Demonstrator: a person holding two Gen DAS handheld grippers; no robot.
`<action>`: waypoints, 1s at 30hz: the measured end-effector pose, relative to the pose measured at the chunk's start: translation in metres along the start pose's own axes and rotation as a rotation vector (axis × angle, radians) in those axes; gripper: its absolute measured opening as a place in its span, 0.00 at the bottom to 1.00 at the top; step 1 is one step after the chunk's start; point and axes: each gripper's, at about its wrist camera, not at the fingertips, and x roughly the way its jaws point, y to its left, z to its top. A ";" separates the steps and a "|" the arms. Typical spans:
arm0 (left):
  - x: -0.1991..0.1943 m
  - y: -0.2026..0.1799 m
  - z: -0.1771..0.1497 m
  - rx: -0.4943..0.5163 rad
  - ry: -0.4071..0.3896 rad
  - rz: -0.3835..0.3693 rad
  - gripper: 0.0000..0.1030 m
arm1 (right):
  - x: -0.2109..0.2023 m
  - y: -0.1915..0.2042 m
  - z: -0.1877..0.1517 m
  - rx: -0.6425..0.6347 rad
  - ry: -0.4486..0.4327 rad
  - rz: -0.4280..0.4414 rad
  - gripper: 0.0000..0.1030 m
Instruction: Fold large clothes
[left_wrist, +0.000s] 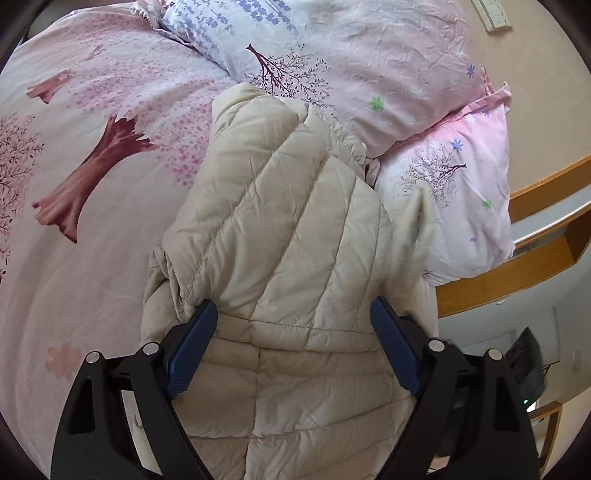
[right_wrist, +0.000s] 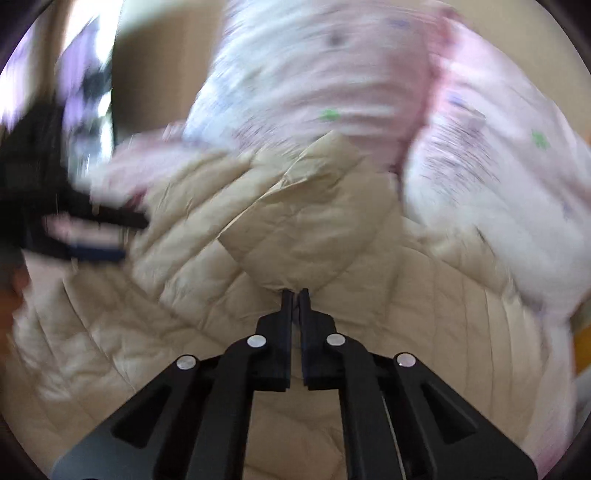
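A beige quilted puffer jacket (left_wrist: 280, 229) lies on the bed, one sleeve folded across its body. My left gripper (left_wrist: 293, 317) is open, its blue pads (left_wrist: 195, 332) standing either side of the jacket's middle, just above the fabric. In the blurred right wrist view, my right gripper (right_wrist: 294, 293) is shut on a pinched fold of the jacket (right_wrist: 295, 236) and holds it lifted over the jacket's body. The left gripper (right_wrist: 96, 236) shows at that view's left edge.
A pink tree-print bed cover (left_wrist: 92, 177) spreads to the left. Pink and white floral pillows (left_wrist: 447, 192) lie behind and right of the jacket. A wooden bed frame (left_wrist: 517, 273) and a beige wall stand at the right.
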 end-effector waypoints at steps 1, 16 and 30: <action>0.001 -0.002 0.000 0.009 0.000 0.007 0.83 | -0.006 -0.011 0.000 0.058 -0.013 0.009 0.04; -0.027 -0.028 -0.021 0.216 -0.061 0.087 0.88 | -0.008 -0.178 -0.064 0.846 0.114 0.301 0.52; -0.088 -0.011 -0.065 0.371 -0.190 0.307 0.97 | -0.013 -0.179 -0.077 0.829 0.101 0.249 0.06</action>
